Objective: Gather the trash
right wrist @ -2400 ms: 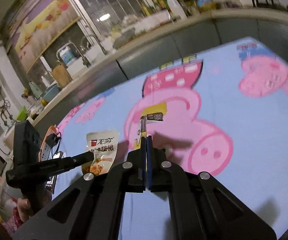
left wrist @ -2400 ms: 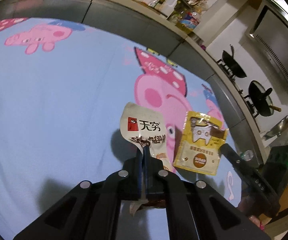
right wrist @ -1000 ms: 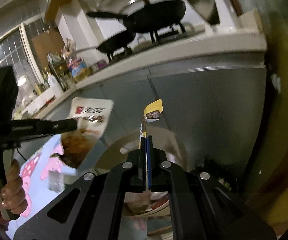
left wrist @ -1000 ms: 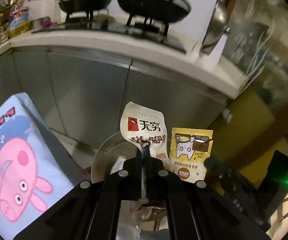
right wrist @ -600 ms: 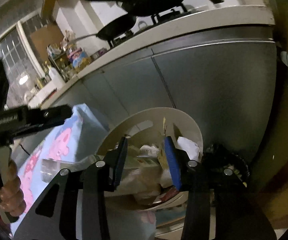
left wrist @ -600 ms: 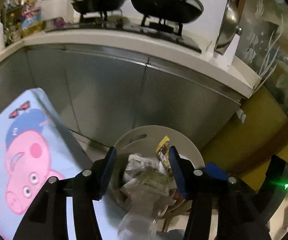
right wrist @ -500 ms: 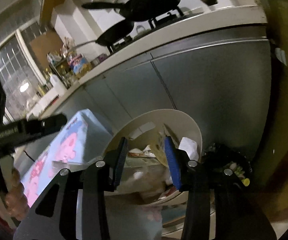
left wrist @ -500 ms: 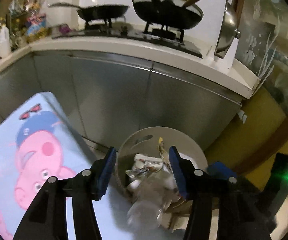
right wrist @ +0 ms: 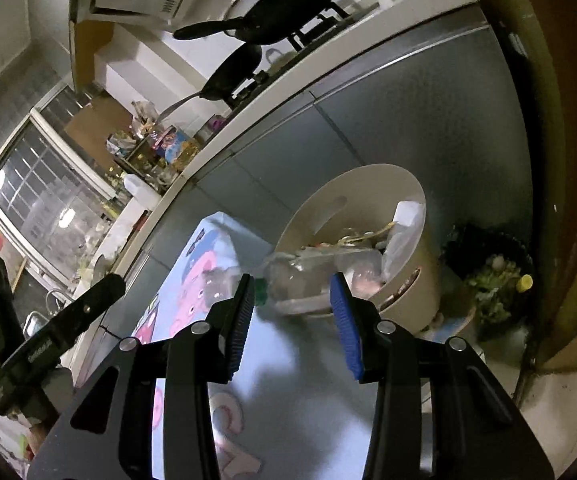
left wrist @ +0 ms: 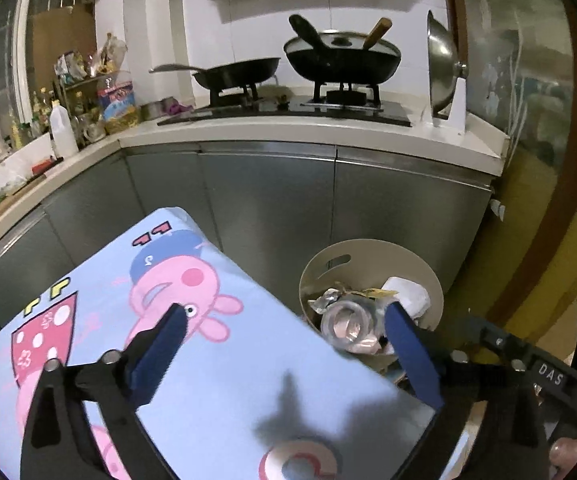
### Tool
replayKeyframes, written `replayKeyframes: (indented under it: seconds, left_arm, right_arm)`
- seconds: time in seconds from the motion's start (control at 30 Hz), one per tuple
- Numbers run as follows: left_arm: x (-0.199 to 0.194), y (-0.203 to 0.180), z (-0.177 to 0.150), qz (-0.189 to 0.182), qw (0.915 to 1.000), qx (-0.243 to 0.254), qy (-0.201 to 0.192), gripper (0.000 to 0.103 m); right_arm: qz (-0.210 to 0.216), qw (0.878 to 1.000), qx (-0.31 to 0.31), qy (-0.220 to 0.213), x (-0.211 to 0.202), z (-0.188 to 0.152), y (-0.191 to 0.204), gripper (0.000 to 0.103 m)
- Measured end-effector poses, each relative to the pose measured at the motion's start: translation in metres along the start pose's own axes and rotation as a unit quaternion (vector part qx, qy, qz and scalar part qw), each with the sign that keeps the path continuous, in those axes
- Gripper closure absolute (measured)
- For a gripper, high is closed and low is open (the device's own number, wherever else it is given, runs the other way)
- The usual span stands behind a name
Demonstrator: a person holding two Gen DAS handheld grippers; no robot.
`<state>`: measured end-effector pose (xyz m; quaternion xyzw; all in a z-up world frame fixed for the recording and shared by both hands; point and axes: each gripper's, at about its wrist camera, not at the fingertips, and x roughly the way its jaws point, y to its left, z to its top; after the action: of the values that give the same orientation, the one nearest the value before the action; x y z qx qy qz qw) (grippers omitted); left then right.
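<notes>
trash fills the bin beside the surface, wrappers and a clear bottle on top; no more shows on the visible cloth, so this round looks done. left gripper fingers are opening wide, right gripper half spread; both empty.

Two pans are set on the hob. A steel lid is propped upright at the counter's right end.
</notes>
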<state>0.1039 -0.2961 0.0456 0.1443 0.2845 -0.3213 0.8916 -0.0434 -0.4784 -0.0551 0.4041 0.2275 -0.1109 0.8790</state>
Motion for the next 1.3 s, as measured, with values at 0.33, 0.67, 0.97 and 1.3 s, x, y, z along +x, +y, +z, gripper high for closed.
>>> replayKeyframes:
  seconds: [0.33, 0.67, 0.97, 1.3]
  left_arm:
    - [-0.039, 0.020, -0.021, -0.002, 0.9994, -0.034, 0.006, 0.004]
    - [-0.059, 0.034, -0.037, 0.028, 0.9988, -0.040, 0.008, 0.004]
    - [-0.075, 0.044, -0.042, 0.064, 0.9968, -0.047, -0.010, 0.004]
    - [-0.093, 0.048, -0.041, 0.084, 0.9950, -0.040, -0.035, 0.004]
  right_arm:
    - [0.009, 0.999, -0.027, -0.016, -0.041, -0.015, 0.045, 0.044]
    - [0.015, 0.998, -0.053, -0.016, -0.054, -0.021, 0.077, 0.044]
    - [0.020, 0.998, -0.066, -0.012, -0.059, -0.024, 0.094, 0.042]
    - [0.029, 0.997, -0.072, -0.012, -0.063, -0.026, 0.103, 0.041]
